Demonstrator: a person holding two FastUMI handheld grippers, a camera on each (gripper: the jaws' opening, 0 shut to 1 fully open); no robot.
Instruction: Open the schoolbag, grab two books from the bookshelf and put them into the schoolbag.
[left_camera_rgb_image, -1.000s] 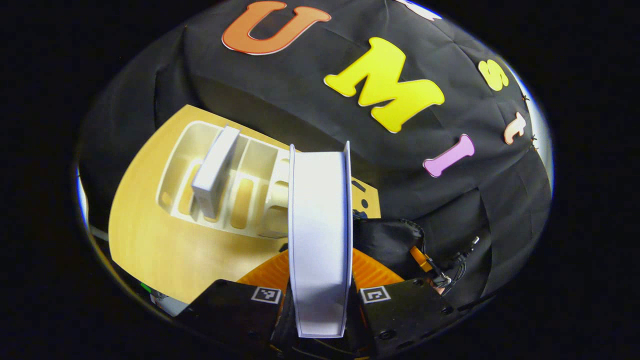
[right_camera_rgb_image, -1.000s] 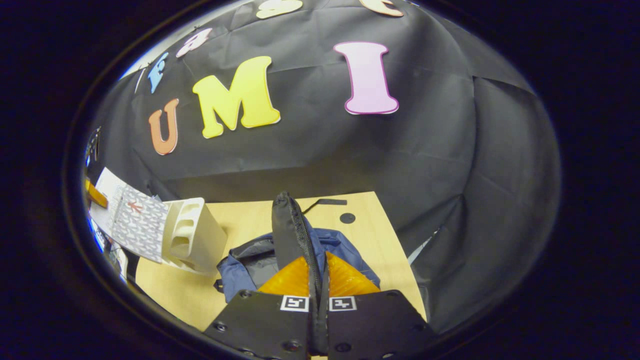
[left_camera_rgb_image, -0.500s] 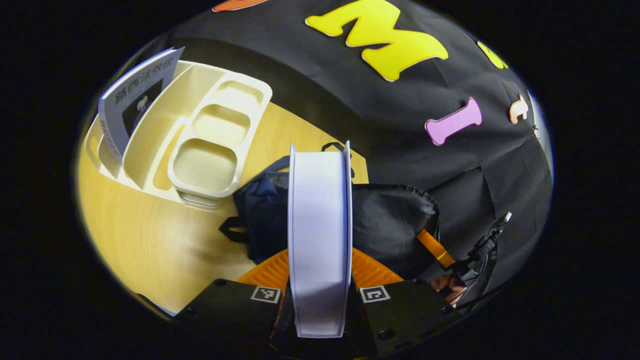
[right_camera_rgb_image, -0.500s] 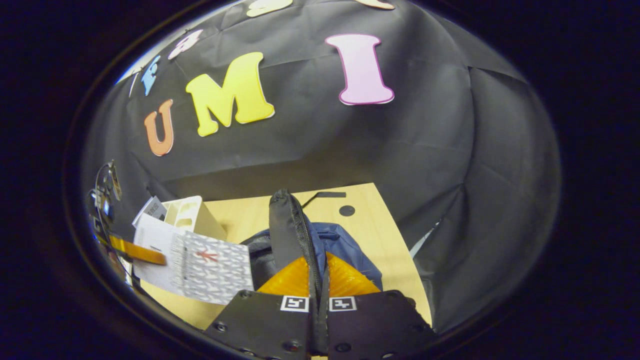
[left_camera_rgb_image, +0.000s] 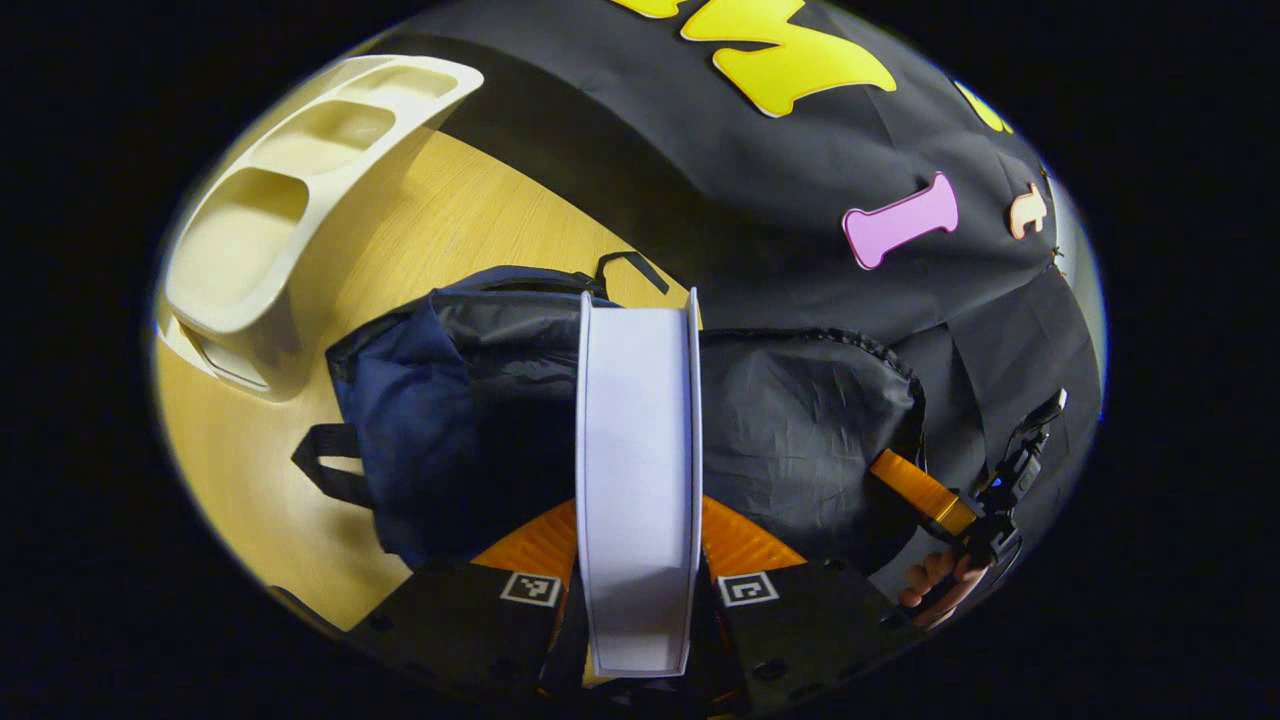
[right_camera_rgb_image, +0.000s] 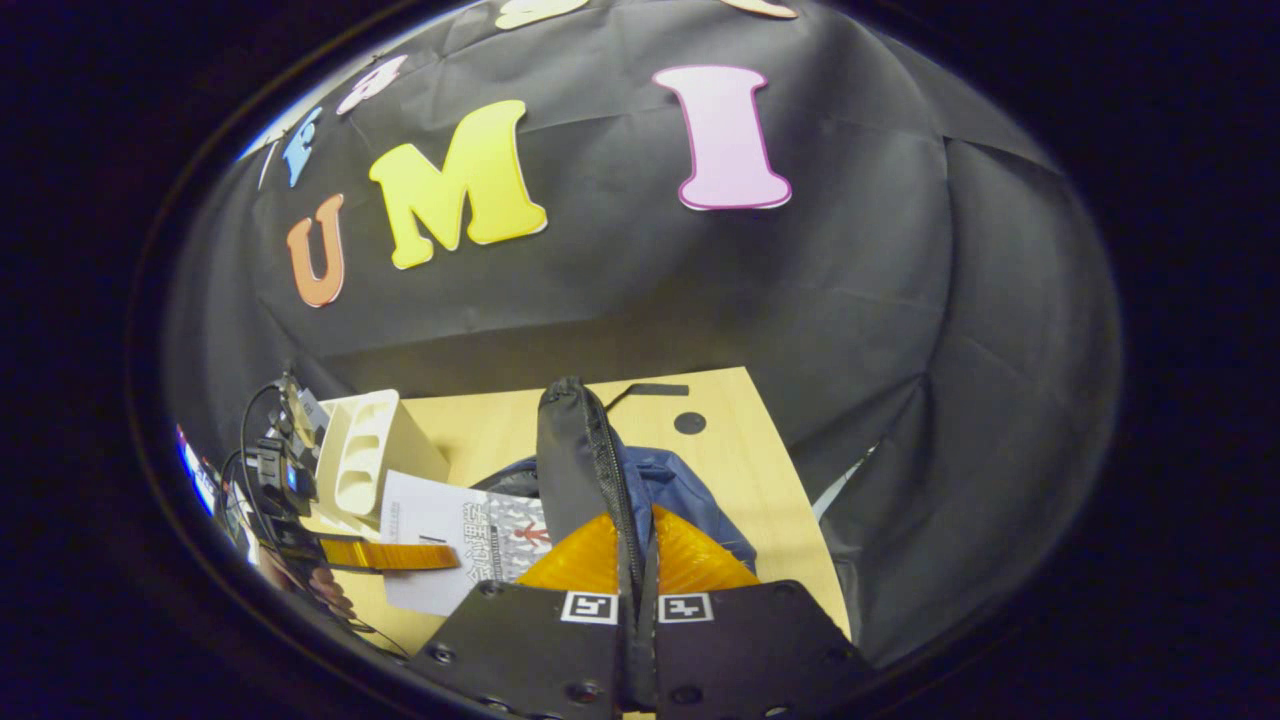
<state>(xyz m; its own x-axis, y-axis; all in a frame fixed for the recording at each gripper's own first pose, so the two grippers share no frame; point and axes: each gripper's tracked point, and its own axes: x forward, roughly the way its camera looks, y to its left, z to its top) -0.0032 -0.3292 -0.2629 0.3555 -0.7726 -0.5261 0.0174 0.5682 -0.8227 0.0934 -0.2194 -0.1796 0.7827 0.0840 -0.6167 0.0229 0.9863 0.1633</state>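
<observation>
Left gripper (left_camera_rgb_image: 637, 540) clamped on a white book (left_camera_rgb_image: 637, 470) held edge-on, blocking the middle of the navy schoolbag (left_camera_rgb_image: 450, 420) on the wooden table (left_camera_rgb_image: 440, 220). Right gripper (right_camera_rgb_image: 640, 570) pinched on the bag's zippered flap (right_camera_rgb_image: 575, 460) (lifted upright). Cream bookshelf (left_camera_rgb_image: 270, 210) just beside.
</observation>
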